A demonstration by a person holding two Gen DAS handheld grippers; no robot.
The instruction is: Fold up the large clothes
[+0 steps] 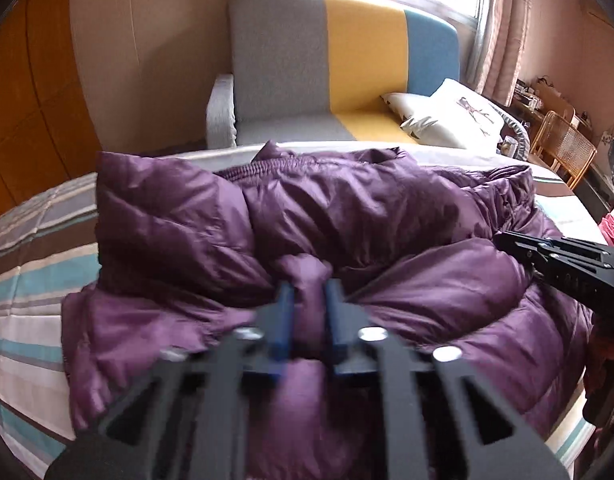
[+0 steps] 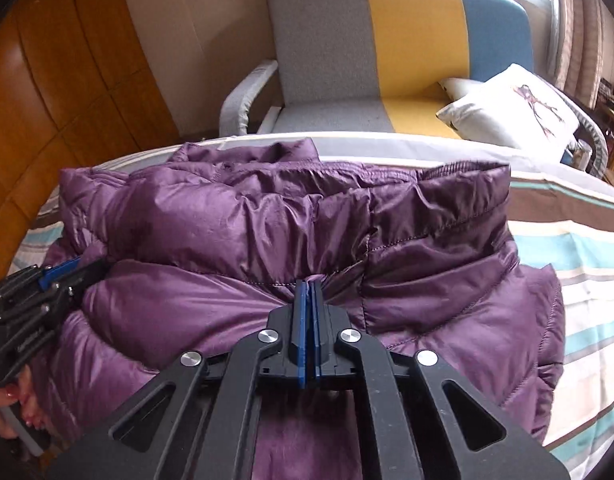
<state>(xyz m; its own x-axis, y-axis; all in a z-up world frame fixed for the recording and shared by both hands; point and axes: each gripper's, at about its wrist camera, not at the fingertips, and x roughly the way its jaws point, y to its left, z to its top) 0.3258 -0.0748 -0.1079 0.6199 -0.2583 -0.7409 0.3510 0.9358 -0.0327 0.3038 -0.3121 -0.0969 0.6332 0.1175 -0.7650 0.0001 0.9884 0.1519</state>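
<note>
A purple padded jacket [image 1: 347, 216] lies bunched on the striped bed cover [image 1: 31, 248], its near part doubled over. My left gripper [image 1: 309, 288] is shut on a thick roll of the jacket's near edge, with purple fabric bulging between the blue pads [image 1: 283, 320]. In the right wrist view the same jacket [image 2: 267, 216] spreads across the bed. My right gripper [image 2: 310, 284] is shut on a thin pinch of its fabric at a stitched seam. The right gripper [image 1: 511, 242] shows at the right in the left wrist view. At the left of the right wrist view the left gripper [image 2: 77, 270] grips the edge.
Beyond the bed stands a grey, yellow and blue sofa [image 1: 307, 60] with white cushions [image 1: 463, 116]. A wooden wardrobe [image 2: 47, 80] fills the left side. A wicker chair [image 1: 563, 148] and a cluttered shelf sit at the far right. A person's fingers [image 2: 19, 400] hold the left gripper's handle.
</note>
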